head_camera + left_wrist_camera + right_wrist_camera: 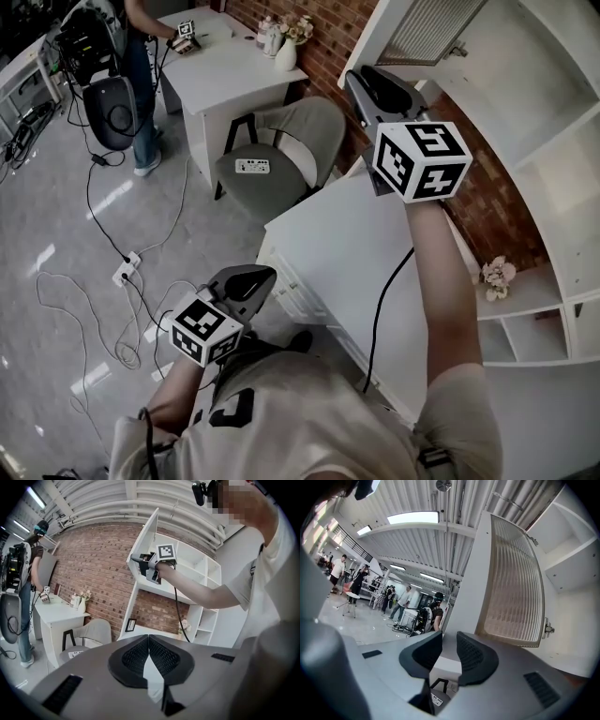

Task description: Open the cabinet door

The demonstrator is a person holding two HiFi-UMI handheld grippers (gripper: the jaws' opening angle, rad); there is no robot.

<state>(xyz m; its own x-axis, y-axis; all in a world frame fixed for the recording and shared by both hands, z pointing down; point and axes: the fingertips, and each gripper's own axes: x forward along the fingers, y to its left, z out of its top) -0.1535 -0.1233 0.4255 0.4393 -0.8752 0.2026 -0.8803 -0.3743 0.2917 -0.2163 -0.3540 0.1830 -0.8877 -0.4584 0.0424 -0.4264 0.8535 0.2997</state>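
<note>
Low by the person's waist, the left tool [148, 640] is clenched on nothing: its black ribbed pads meet at the tips. It is clear of the white counter [347, 253] ahead, whose near corner juts towards the person. To the left of that corner lies open grey floor, crossed by loose cables [89, 309] and a white power strip [125, 272].

The right arm reaches up over the counter. There the right tool [449, 637] is clamped on the free lower edge of the cabinet door [511, 578], with the door's white frame between its pads.

The door is at the upper right of the head view, above the counter. It stands part-way open, angled out from the white shelf unit [553, 187]. It is a white frame around a pale ribbed panel, with a metal hinge [547, 629] on its far side. Behind it the compartment's white inner walls show. On the door's free side there is only open air above a grey chair [295, 136].

Each tool's cube carries black-and-white square markers. A dark print on the person's shirt [234, 408] is too folded to read.

Further off, pale flowers [497, 277] lie on a low shelf before the brick wall [323, 42]. A second counter [230, 61] holds a white vase [286, 54]. A person [141, 75] stands beside it.
</note>
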